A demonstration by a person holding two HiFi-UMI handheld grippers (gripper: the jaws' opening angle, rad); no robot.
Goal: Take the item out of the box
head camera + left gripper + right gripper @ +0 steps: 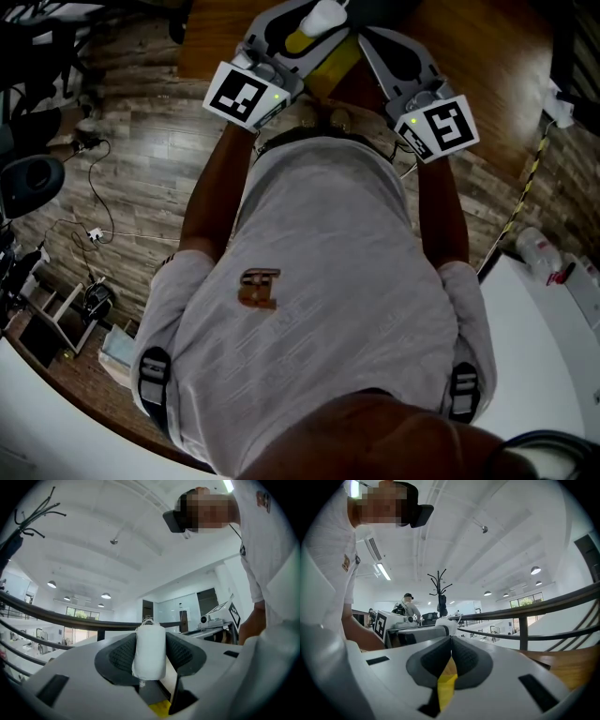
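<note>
- Left gripper point(150, 637): jaws clenched on a white item point(150, 654), a soft upright roll with loose threads at its top. Both dark pads press its sides.
- The white item is raised in the air, clear of any surface. In the head view only its rounded end point(324, 13) shows at the top edge, and the rest is cut off.
- Right gripper point(451, 641): jaws pressed together on a thin yellow piece point(446, 687). Only the edge below the pads shows.
- In the head view the yellow piece point(330, 56) lies between the two grippers, mostly hidden by them. Its full shape cannot be made out, nor whether it is part of a box.
- A yellow scrap also shows under the white item in the left gripper view point(159, 708), cut off by the gripper body.
- Marker cubes: left point(246, 94), right point(441, 127), both held chest-high against the person's white shirt point(319, 281).
- A brown table point(487, 47) lies beyond the grippers. Its surface under them is hidden.
- Wood floor point(141, 169) with loose cables point(94, 202) lies to the left.
- Far background in the right gripper view: a coat stand point(439, 585), a railing point(543, 606) and a second person point(408, 604), too small for detail.
</note>
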